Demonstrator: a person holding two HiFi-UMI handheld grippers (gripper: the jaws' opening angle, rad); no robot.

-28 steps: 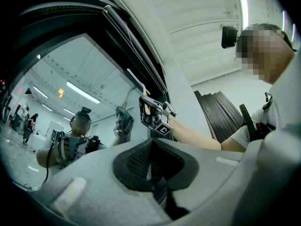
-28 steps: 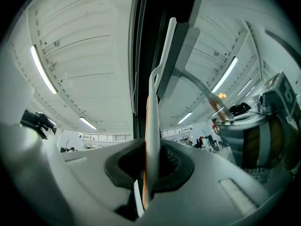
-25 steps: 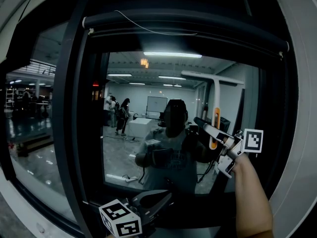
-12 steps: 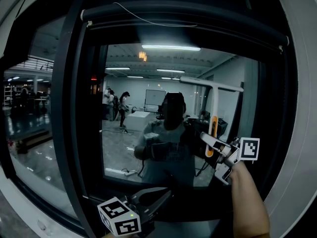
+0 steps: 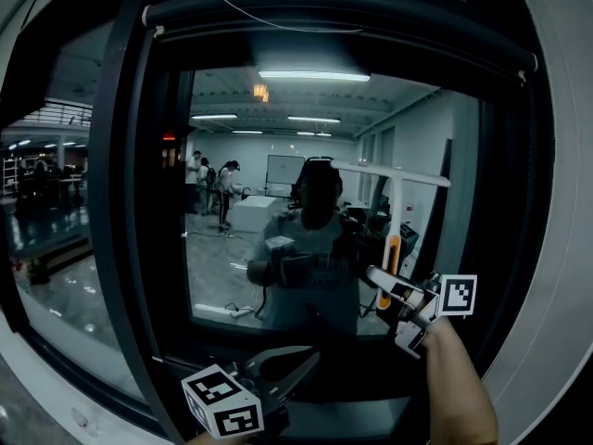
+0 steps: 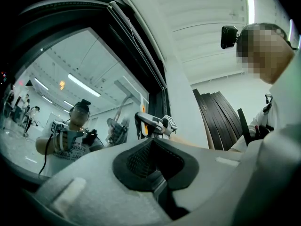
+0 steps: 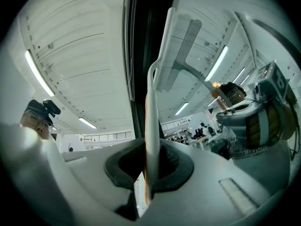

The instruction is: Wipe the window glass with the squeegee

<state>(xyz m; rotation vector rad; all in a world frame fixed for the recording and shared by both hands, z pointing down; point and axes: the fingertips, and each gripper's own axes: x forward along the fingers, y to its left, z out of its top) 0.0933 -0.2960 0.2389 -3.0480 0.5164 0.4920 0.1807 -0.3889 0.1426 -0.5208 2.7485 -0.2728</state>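
Faces the window glass [image 5: 241,248], dark and mirror-like, with a lit room, ceiling lights [image 5: 313,75] and a standing person's reflection showing in it. Grips the squeegee [image 5: 396,221] in the right tongs [image 5: 378,278], clenched hard on the lower part of its white and orange handle; shows the thin shaft pinched between both pads in the right gripper view. Holds the squeegee upright, the T-shaped blade on top, level, at the right side of the pane and near the dark window frame [image 5: 130,202]. Keeps the blade close against the glass, its reflection lying just beside it; cannot tell whether the rubber actually touches. Carries the marker cube [image 5: 457,295] just behind the right tongs, with the forearm [image 5: 459,387] rising from the lower right. Holds the left tongs [image 5: 298,362] low, by the bottom edge of the frame, tips angled up and right toward the pane, pressed together on nothing. Leaves the two tongs well apart. Sits under a dark roller tube [image 5: 371,21] spanning the top of the window.
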